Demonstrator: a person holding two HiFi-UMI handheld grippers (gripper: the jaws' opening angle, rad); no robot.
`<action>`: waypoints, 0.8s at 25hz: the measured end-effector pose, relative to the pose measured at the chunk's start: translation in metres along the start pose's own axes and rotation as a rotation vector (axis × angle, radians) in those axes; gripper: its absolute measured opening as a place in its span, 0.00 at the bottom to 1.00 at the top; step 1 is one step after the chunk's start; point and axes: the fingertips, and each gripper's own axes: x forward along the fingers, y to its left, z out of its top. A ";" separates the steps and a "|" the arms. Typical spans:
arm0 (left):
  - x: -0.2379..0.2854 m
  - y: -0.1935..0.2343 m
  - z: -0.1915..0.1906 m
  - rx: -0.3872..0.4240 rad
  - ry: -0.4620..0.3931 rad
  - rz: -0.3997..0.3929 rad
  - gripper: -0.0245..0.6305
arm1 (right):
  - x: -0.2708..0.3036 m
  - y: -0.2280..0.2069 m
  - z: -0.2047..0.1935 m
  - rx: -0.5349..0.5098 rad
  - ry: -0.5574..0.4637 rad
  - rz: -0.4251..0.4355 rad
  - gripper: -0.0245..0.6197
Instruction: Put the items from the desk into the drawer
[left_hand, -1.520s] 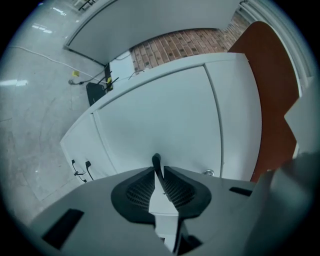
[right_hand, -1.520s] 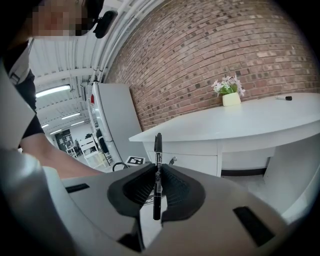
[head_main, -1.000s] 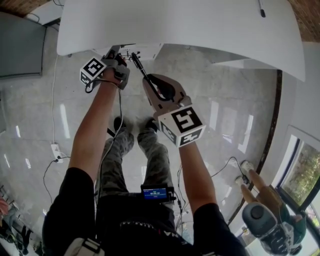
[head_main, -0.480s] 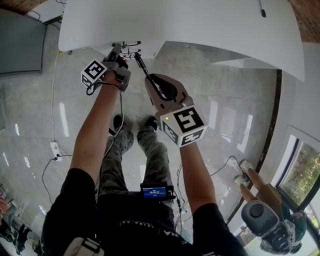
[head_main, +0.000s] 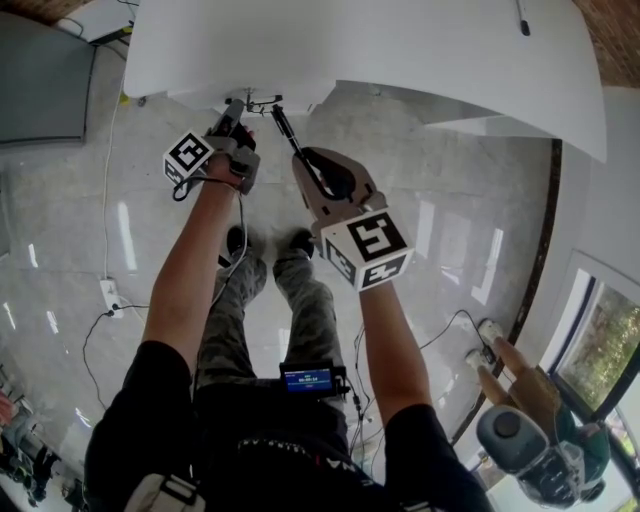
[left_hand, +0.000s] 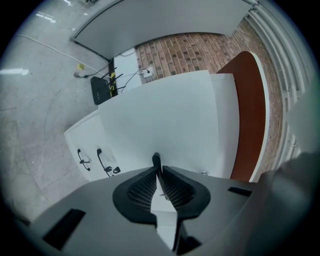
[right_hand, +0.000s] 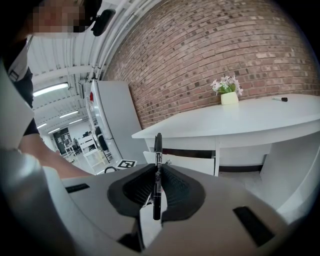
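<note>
Currently, desk (head_main: 400, 40): its white curved top is stretching across the upper part of the head view, with the person standing in front of it.
Right gripper (head_main: 299, 158): its jaws are clamping a black pen (head_main: 284, 128) along its lower half. The pen is hanging in the air and pointing toward the desk edge, just short of the drawer.
Drawer (right_hand: 186, 163): is standing pulled out under the desk top, its white front showing in the right gripper view.
Left gripper (head_main: 235, 110): is reaching to the drawer front, its jaws pressing together on a thin dark handle (left_hand: 156, 160).
Second pen (head_main: 522, 18): is lying on the far part of the desk top, well apart from both grippers.
Flower pot (right_hand: 229, 97): is sitting on the desk top, holding small pink and white flowers.
Floor (head_main: 450, 230): glossy and grey, is showing beneath the person's arms.
</note>
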 end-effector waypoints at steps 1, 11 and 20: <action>-0.002 0.000 0.000 -0.002 0.002 -0.002 0.11 | 0.001 0.000 0.000 0.000 0.003 0.000 0.11; -0.033 0.003 -0.013 -0.015 0.031 -0.021 0.10 | 0.000 0.011 -0.003 0.002 0.036 -0.001 0.11; -0.060 0.008 -0.028 -0.018 0.049 -0.045 0.10 | 0.001 0.014 -0.008 0.000 0.069 0.019 0.11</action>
